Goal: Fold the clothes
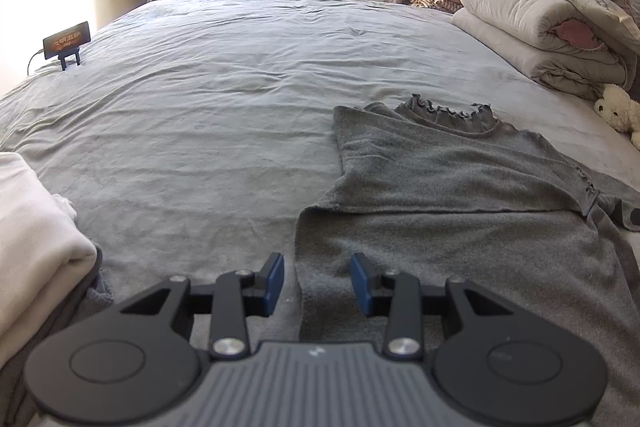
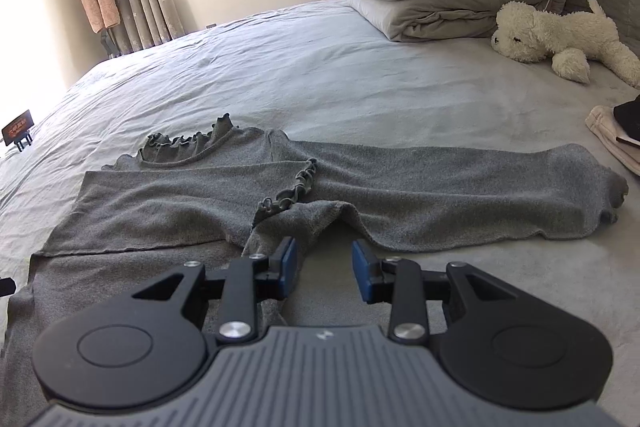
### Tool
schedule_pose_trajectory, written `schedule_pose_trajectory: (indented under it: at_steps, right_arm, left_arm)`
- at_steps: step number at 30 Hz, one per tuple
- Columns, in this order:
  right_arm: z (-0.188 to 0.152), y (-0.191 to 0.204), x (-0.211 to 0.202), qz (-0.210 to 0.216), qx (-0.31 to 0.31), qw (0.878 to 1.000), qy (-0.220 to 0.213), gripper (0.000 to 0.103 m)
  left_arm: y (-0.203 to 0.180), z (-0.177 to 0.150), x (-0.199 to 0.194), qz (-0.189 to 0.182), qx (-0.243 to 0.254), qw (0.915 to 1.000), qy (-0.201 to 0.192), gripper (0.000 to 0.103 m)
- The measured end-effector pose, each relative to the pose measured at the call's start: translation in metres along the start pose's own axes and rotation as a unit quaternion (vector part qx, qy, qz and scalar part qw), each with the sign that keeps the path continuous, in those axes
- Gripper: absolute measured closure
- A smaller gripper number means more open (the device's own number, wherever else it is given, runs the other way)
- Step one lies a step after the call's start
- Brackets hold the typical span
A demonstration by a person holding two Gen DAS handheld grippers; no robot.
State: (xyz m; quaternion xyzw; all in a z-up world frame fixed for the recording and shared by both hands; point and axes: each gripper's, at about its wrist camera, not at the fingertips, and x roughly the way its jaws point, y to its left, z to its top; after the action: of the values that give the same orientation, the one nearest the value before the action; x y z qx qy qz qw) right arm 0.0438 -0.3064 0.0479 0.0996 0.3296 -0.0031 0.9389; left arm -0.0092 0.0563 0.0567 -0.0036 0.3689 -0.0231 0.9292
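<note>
We saw the grey top (image 2: pixel 240 187) spread flat on the bed (image 1: pixel 200 107), one sleeve folded across its body. Our left gripper (image 1: pixel 317 283) hung low over its near left edge, fingers spread and empty. Our right gripper (image 2: pixel 324 275), likewise released, hovered just short of the armpit fold, grasping nothing.

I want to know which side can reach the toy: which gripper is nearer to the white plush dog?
Right. The right gripper sits over the grey top's right side, toward the plush dog; the left gripper is at its left edge.
</note>
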Motion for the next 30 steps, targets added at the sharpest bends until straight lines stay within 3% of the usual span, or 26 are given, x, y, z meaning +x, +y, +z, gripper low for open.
schedule_pose_trajectory:
  at_steps: [8, 13, 23, 26, 30]
  right_arm:
    - [-0.013, -0.002, -0.004, 0.008, 0.009, 0.999, 0.047, 0.067]
    - [-0.030, 0.000, 0.003, 0.002, -0.022, 0.996, 0.086, 0.066]
    - [-0.036, 0.007, -0.015, 0.002, -0.062, 0.996, 0.065, 0.065]
    - [-0.034, 0.009, -0.021, 0.011, -0.066, 0.996, 0.055, 0.077]
    - [-0.033, 0.009, -0.021, 0.019, -0.062, 0.996, 0.061, 0.077]
  left_arm:
    - [-0.010, -0.017, -0.011, 0.020, 0.022, 0.9996, 0.003, 0.065]
    - [-0.011, -0.026, -0.016, 0.018, 0.024, 0.9995, 0.008, 0.065]
    - [0.000, -0.035, -0.021, 0.022, 0.013, 0.9996, 0.015, 0.065]
    - [0.003, -0.038, -0.023, 0.016, 0.007, 0.9997, 0.017, 0.065]
    - [0.005, -0.044, -0.025, 0.003, 0.001, 0.9997, 0.023, 0.065]
